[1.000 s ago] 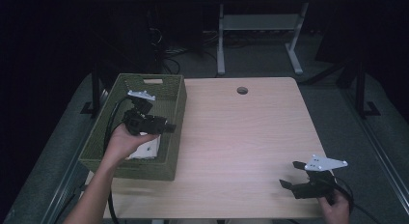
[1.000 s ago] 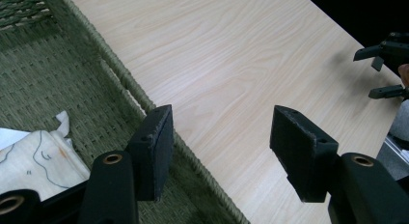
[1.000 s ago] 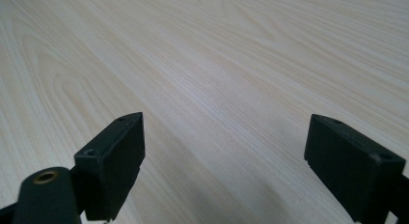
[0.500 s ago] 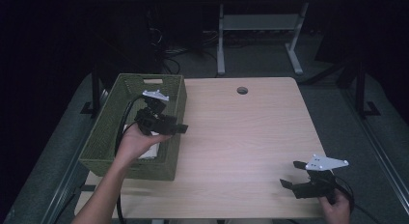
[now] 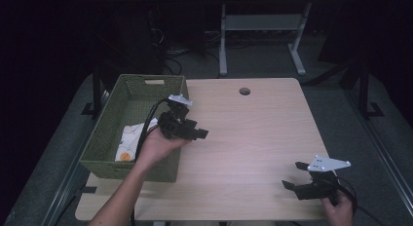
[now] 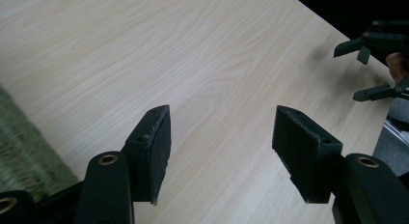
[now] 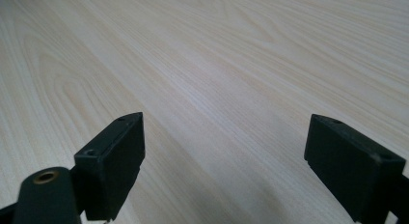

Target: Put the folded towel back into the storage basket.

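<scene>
Seen from above, a pale wooden table (image 5: 253,138) fills the middle of the scene, with a green woven basket (image 5: 104,138) standing along its edge at nine o'clock. Inside the basket lies a folded white cloth (image 5: 127,141) with an orange mark, resting on the basket floor toward its near end.

The person's left forearm rises from six o'clock and slants up toward the basket's right wall. The left hand (image 5: 156,145) is palm-up, cradling the left gripper (image 5: 197,133), which points level toward three o'clock just over the basket's right rim and out above the table. Its jaws stand spread apart with nothing between them; the left gripper view (image 6: 219,137) shows bare wood in the gap. The cloth lies just beside this hand, at its nine o'clock, untouched.

The right hand (image 5: 338,209) sits at the table's near corner at five o'clock, only partly in frame, gripping the right gripper (image 5: 294,175) low over the wood and pointing toward nine o'clock. Its jaws are also wide apart and empty, as the right gripper view (image 7: 224,161) confirms.
</scene>
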`<state>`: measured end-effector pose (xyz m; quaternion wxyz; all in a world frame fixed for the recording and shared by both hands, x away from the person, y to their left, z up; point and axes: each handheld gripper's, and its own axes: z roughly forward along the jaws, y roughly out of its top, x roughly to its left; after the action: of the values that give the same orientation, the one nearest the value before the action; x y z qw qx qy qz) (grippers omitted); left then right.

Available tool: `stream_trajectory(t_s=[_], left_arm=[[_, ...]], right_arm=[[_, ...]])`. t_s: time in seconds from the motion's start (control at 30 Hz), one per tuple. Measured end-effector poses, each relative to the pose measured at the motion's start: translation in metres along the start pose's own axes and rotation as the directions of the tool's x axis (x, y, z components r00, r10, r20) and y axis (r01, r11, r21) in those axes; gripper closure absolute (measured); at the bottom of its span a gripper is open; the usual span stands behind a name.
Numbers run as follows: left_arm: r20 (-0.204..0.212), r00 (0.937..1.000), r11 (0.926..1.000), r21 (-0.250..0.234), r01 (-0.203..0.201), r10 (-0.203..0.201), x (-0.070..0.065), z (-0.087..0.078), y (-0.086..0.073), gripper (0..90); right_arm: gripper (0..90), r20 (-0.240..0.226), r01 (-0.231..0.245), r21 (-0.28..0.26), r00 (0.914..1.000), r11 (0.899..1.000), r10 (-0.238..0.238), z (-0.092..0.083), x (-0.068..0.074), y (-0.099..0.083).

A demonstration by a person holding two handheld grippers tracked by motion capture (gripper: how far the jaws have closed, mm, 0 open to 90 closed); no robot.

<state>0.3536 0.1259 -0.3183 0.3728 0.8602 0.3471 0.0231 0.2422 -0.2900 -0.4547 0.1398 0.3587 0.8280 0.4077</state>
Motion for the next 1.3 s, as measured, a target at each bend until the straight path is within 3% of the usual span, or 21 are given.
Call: stream_trajectory(t_s=[0.27, 0.5, 0.6, 1.3], left_arm=[[0.011, 0.9994, 0.9994, 0.011, -0.034, 0.034, -0.015, 0.022, 0.007, 39.8], [0.002, 0.9996, 0.9996, -0.007, -0.028, 0.028, -0.027, 0.039, 0.011, 39.8], [0.009, 0.9993, 0.9993, 0.008, -0.036, 0.036, -0.032, 0.047, 0.012, 39.8], [0.006, 0.9983, 0.9980, 0.028, -0.058, 0.058, -0.069, 0.098, -0.003, 37.0]], right_arm=[[13.8, 0.001, -0.003, -0.006, 1.0000, 1.000, 0.003, -0.001, -0.001, 0.000], [13.8, 0.004, -0.014, -0.017, 0.9999, 1.000, 0.014, -0.004, -0.003, -0.001], [13.8, 0.007, -0.014, -0.015, 0.9999, 1.000, 0.014, -0.004, -0.004, -0.001], [13.8, 0.010, -0.017, -0.020, 0.9998, 1.000, 0.017, -0.006, -0.005, -0.002]])
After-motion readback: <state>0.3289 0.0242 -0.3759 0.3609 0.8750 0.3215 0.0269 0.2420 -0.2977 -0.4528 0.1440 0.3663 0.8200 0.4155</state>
